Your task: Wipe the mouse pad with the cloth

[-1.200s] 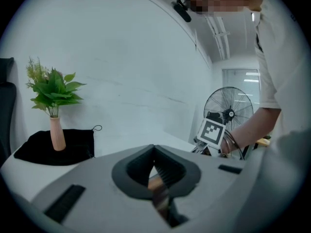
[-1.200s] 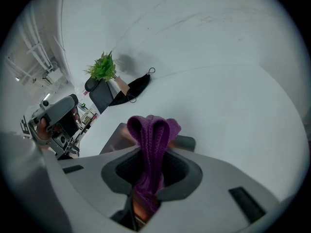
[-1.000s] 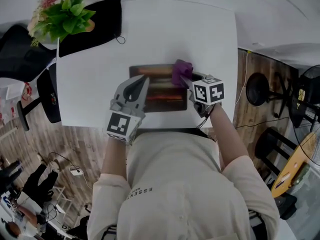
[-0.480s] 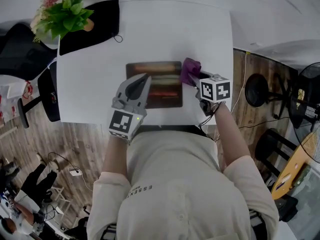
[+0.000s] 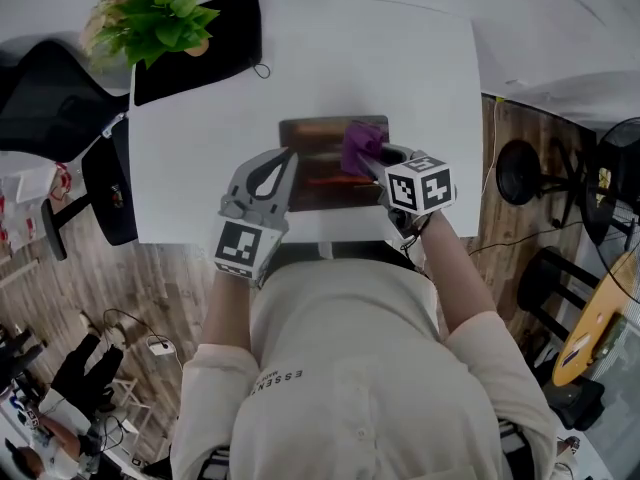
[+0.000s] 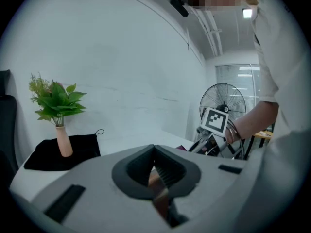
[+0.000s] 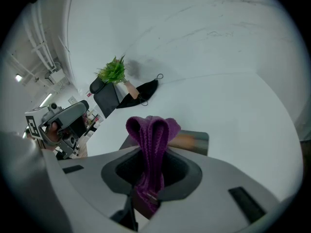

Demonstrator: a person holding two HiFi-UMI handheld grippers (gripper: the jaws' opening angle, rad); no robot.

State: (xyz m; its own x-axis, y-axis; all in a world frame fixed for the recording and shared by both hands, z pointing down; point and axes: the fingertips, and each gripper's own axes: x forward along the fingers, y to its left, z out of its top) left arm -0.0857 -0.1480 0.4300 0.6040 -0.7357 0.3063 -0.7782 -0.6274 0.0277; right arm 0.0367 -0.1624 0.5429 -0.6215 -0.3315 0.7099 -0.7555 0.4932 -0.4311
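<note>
Overhead, the right gripper [image 5: 369, 164] is clamping the purple cloth [image 5: 360, 144] on the mouse pad [image 5: 318, 165]; the closed left gripper [image 5: 285, 159] is resting on the pad's left edge. In the left gripper view, a vase [image 6: 63, 142] is holding green sprigs [image 6: 56, 101].

Left gripper [image 5: 283, 160]: jaws together, nothing between them. Right gripper [image 5: 372, 165]: jaws clamped on the cloth [image 5: 358, 144]. The left forearm [image 5: 228, 313] and right forearm [image 5: 455, 268] extend forward, side by side.
</note>
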